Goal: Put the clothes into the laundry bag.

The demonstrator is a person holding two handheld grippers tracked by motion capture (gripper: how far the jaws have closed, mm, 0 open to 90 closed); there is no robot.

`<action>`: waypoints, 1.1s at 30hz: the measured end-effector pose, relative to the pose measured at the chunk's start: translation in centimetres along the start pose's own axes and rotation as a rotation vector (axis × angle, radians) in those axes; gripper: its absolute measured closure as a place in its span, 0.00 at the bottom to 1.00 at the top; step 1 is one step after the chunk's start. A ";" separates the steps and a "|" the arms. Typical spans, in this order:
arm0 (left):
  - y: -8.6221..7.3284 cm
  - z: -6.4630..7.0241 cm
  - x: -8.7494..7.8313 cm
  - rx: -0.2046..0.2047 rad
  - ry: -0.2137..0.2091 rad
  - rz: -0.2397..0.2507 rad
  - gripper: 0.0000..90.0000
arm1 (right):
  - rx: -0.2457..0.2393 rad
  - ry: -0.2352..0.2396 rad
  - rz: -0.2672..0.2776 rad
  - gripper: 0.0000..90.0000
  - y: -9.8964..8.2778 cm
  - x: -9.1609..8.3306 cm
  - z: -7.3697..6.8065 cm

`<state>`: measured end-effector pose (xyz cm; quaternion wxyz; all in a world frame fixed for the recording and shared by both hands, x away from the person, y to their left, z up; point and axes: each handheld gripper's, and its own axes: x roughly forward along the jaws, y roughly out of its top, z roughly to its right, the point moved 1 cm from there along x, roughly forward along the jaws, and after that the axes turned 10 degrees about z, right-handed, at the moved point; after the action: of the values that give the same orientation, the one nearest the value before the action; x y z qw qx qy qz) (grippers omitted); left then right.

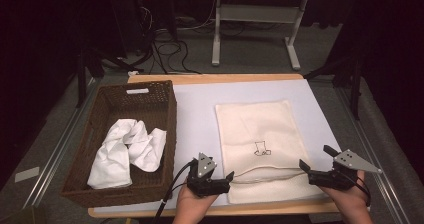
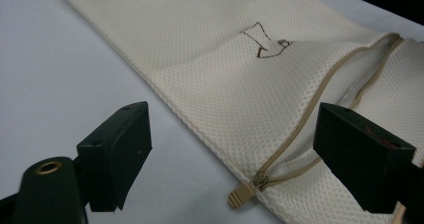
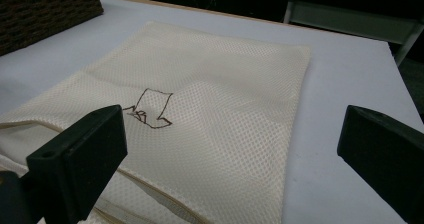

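While both grippers sit at the near table edge, the work in hand looks to be the zip of the mesh bag (image 1: 257, 134), which lies flat mid-table on the pale sheet (image 1: 200, 109), zip end nearest

Left gripper (image 1: 223, 180): near left corner of the bag, jaws wide apart with nothing between them, pointing at the zip pull (image 2: 240, 196). Black, blocky pads

Right gripper (image 1: 306, 168): near right corner of the bag, jaws wide, holding nothing

Zip (image 2: 300, 119): tan teeth, small tan tab lying flat on the sheet just off the bag's edge, track partly parted

Bag: cream, fine honeycomb mesh, soft, rectangular, a small brown line drawing (image 1: 261, 149) at its middle

Risks, as judged: the tab is small and flat, so the pads may close on mesh instead and snag it; pulling the zip with the far side unheld would drag or bunch the limp bag; loose mesh could catch in the teeth

Basket (image 1: 100, 114): far left, dark woven wicker, rectangular, cut handle slot; crumpled white cloth (image 1: 125, 151) inside
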<state>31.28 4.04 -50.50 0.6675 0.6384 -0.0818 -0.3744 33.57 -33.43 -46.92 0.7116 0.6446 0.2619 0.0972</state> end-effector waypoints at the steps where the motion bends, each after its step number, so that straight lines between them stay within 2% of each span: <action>1: 0.0 0.0 0.0 0.000 0.000 0.000 0.22 | 0.000 0.000 0.000 0.00 0.0 0.0 0.0; 2: -0.5 0.2 0.6 0.005 -0.009 -0.039 0.24 | -0.002 0.003 0.002 0.00 0.0 0.0 0.0; 4: -0.7 0.3 0.8 0.015 -0.011 -0.059 0.30 | -0.003 0.004 0.001 0.00 0.0 0.0 0.1; 5: -0.9 0.4 1.0 0.022 -0.021 -0.069 0.30 | -0.003 0.004 0.001 0.00 0.0 0.0 0.1; 6: -1.2 0.7 1.2 0.044 -0.037 -0.084 0.42 | 0.001 0.003 -0.002 0.00 0.0 0.0 0.0; 10: -1.6 1.5 1.4 0.062 -0.069 -0.120 0.53 | -0.007 0.007 -0.005 0.00 -0.1 0.1 0.0; 11: -1.6 1.5 1.4 0.062 -0.069 -0.120 0.57 | -0.007 0.007 -0.005 0.00 -0.1 0.1 0.0; 12: -1.9 1.8 1.4 0.096 -0.065 -0.146 0.61 | -0.006 0.007 -0.005 0.00 -0.1 0.1 0.0; 13: -1.9 1.8 1.4 0.096 -0.065 -0.146 0.64 | -0.005 0.009 -0.004 0.00 -0.1 0.1 0.0; 14: -2.2 2.1 1.6 0.131 -0.041 -0.165 0.66 | -0.003 0.008 -0.005 0.00 -0.1 0.1 0.0; 16: -2.2 2.1 1.5 0.142 -0.029 -0.165 0.72 | 0.002 0.004 -0.010 0.00 -0.1 0.1 0.0; 19: -2.2 2.0 1.5 0.150 -0.033 -0.166 0.81 | 0.002 0.006 -0.008 0.00 -0.1 0.1 0.0; 22: -2.2 2.0 1.5 0.150 -0.037 -0.168 0.86 | 0.001 0.004 -0.009 0.00 -0.2 0.1 0.0; 26: -2.1 2.1 1.5 0.163 -0.035 -0.165 0.87 | 0.009 0.001 -0.009 0.00 -0.1 0.1 0.0; 31: -1.7 1.1 1.5 0.130 -0.011 -0.157 0.88 | 0.012 0.001 -0.009 0.00 -0.2 0.1 0.1; 33: -1.6 0.2 1.5 0.111 0.011 -0.152 0.88 | 0.009 0.003 -0.011 0.00 -0.2 0.1 0.0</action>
<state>31.57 3.11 -52.43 0.6012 0.6808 -0.0502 -0.4154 33.66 -33.42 -47.14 0.7089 0.6460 0.2671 0.0932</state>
